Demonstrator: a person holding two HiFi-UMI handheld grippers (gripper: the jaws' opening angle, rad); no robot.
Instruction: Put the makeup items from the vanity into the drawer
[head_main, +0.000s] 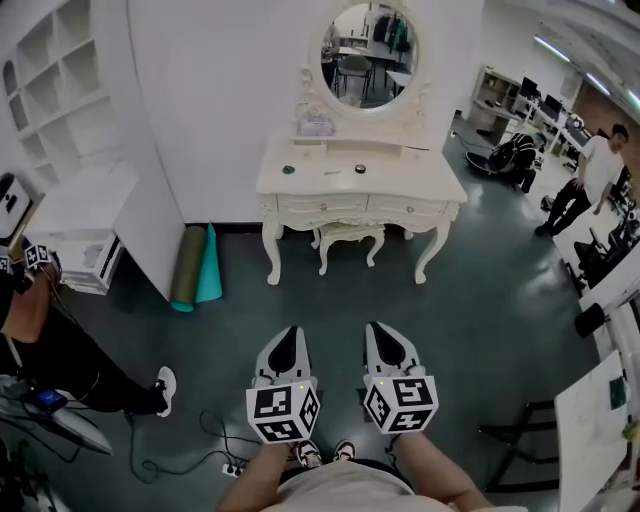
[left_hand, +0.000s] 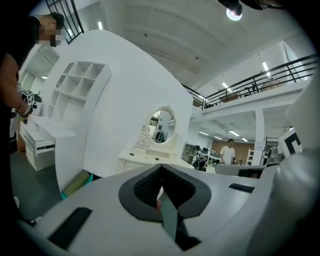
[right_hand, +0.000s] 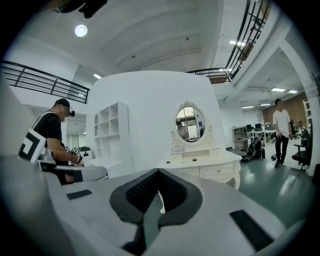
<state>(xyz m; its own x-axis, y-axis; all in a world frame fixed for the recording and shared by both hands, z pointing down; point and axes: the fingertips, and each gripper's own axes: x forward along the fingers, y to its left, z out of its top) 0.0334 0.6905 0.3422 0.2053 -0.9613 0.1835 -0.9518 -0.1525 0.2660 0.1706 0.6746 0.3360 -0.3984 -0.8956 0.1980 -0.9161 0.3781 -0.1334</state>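
Note:
The white vanity (head_main: 300, 185) with an oval mirror (head_main: 369, 54) stands against the wall, far ahead of me across the floor. Two small dark makeup items (head_main: 288, 169) lie on its top, the second (head_main: 360, 169) toward the middle. A pale box (head_main: 316, 127) sits on the shelf under the mirror. Both front drawers (head_main: 322, 206) are closed. My left gripper (head_main: 291, 332) and right gripper (head_main: 383, 328) are held side by side low in front of me, both shut with nothing between the jaws. The vanity (left_hand: 145, 159) also shows small in the left gripper view and in the right gripper view (right_hand: 210, 162).
A stool (head_main: 349, 238) is tucked under the vanity. Rolled mats (head_main: 196, 265) lean at the wall to its left, beside a white shelf unit (head_main: 75, 110). One person (head_main: 50, 350) is at the left, another (head_main: 592, 180) at the right. Cables and a power strip (head_main: 232, 467) lie near my feet.

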